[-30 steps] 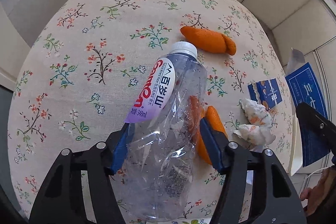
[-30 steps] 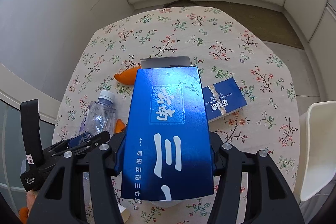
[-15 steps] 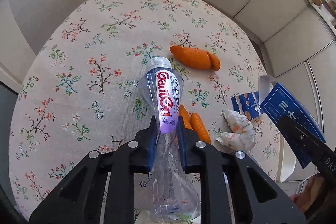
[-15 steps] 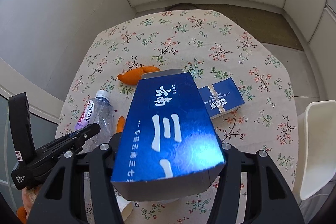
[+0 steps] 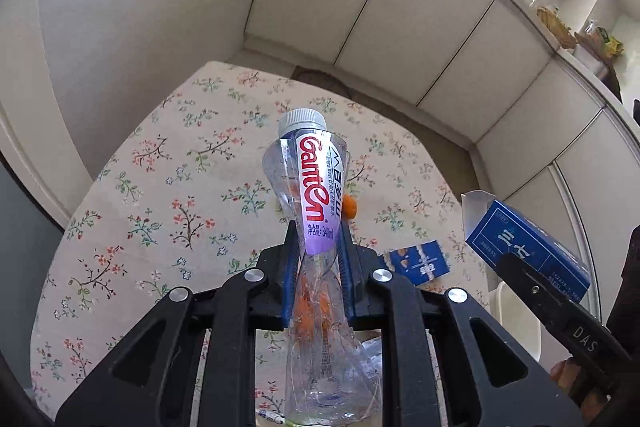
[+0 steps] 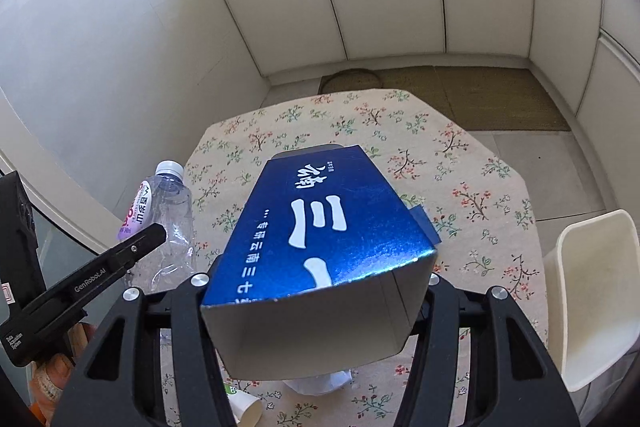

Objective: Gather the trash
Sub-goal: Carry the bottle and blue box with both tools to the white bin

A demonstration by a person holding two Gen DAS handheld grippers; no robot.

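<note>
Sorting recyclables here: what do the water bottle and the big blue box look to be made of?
Water bottle: thin clear plastic, glossy; it is see-through and pinched into a waist between the left gripper fingers. Big blue box: likely thin cardboard, shiny blue print outside, plain matte grey inside at its open end, held in the right gripper.
</note>
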